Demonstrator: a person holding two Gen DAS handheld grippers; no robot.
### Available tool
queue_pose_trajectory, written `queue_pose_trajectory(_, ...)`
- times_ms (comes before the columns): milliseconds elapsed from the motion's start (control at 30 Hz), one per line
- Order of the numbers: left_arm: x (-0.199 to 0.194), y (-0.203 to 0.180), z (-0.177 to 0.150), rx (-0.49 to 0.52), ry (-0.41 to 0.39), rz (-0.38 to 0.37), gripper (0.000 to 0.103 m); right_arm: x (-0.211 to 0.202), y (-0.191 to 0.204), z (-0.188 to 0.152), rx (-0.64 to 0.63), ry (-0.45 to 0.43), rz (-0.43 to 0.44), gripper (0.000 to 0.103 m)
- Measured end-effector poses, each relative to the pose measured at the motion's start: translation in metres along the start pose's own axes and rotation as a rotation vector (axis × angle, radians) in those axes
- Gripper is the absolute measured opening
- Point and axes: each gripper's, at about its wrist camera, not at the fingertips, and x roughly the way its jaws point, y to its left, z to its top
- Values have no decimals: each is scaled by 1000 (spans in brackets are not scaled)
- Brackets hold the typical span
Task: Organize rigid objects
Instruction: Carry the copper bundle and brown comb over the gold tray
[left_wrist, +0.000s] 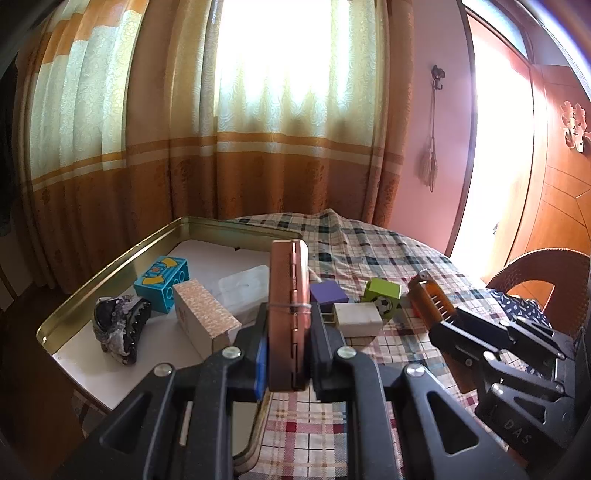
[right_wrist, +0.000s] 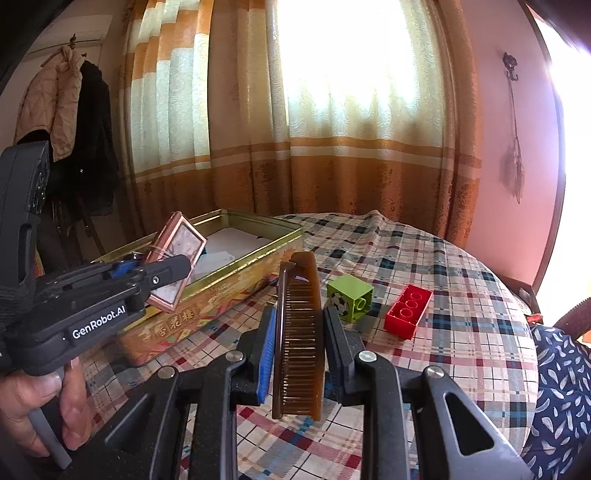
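Left gripper (left_wrist: 288, 325) is clamped on a rose-gold hinged case (left_wrist: 289, 291), held on edge between the pads, a rubber band around it. From the right wrist view the case (right_wrist: 175, 258) sits tilted above the near long wall of the gold tin (right_wrist: 221, 280), not inside yet.

Right gripper (right_wrist: 299, 332) is clamped on a brown comb (right_wrist: 301, 332), teeth facing the camera, spine pointing away. It hangs over the plaid tablecloth (right_wrist: 461, 295), just right of the tin's near right corner.

In the tin (left_wrist: 110, 266), on its white liner: a blue toy brick (left_wrist: 162, 282) toward the far left wall, a dark claw hair clip (left_wrist: 122, 326) at the near left end, a patterned cardboard box (left_wrist: 205, 317) beside the held case, a clear plastic box (left_wrist: 245, 288) behind that.

On the cloth outside the tin: a purple block (left_wrist: 327, 291) just right of the case, a white block (left_wrist: 358, 319) in front of it, a green cube with a football print (right_wrist: 349, 297) near the table's middle, a red brick (right_wrist: 408, 312) right of the cube, close but not touching.

A person's hand (right_wrist: 40, 398) grips the left tool's handle at the lower left of the right wrist view. A chair (left_wrist: 543, 280) stands at the table's right edge.
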Motion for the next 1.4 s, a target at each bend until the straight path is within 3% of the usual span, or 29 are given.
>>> queue_pose_trajectory(433, -8, 6, 4, 19, -46, 23, 16, -1, 13, 1, -9, -2, 25, 28)
queue_pose_trajectory(1400, 2, 52, 7, -81, -20, 73, 16, 9, 37, 12, -10, 10, 99, 27)
